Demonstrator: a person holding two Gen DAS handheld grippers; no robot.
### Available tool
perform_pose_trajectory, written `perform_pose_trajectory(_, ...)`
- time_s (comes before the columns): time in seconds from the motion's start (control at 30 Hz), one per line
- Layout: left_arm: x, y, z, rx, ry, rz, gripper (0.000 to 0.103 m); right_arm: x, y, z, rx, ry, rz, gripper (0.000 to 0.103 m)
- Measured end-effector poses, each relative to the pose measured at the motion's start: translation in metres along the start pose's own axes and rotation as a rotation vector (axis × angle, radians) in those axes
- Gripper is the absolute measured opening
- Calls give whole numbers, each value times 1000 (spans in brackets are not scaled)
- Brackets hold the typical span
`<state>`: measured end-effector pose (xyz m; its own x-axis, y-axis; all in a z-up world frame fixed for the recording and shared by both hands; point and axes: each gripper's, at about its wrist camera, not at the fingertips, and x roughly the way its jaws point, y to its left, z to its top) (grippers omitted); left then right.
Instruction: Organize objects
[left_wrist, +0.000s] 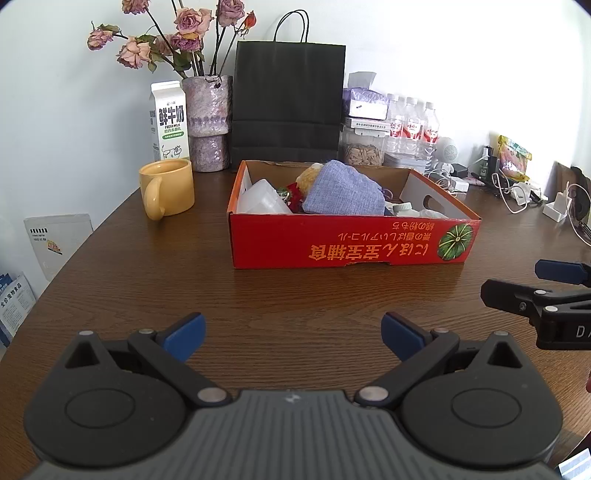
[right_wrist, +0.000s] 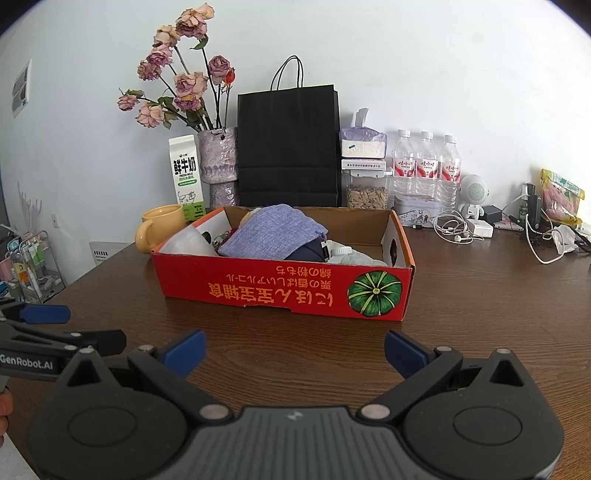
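A red cardboard box with a green pumpkin print sits on the brown wooden table. Inside lie a folded blue cloth, a white plastic container, a plush toy and small bottles, partly hidden. My left gripper hovers open over bare table in front of the box, nothing between its blue pads. My right gripper is open too, also short of the box; its fingers show at the right edge of the left wrist view.
A yellow mug stands left of the box. Behind are a milk carton, a vase of dried roses, a black paper bag, water bottles and a seed jar. Cables and chargers clutter the back right.
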<state>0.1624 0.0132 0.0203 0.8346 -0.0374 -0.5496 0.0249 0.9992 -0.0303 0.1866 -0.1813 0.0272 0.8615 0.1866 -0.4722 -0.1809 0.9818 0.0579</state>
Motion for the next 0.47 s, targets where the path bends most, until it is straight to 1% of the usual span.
perform_pose_trajectory(0.37,-1,-2,-1,10,-5,13,103,0,0,0,0,0,0,103)
perform_pose_trajectory(0.47,-2,-3,-1,11,-12,6,103,0,-1,0,-1,0,1,103)
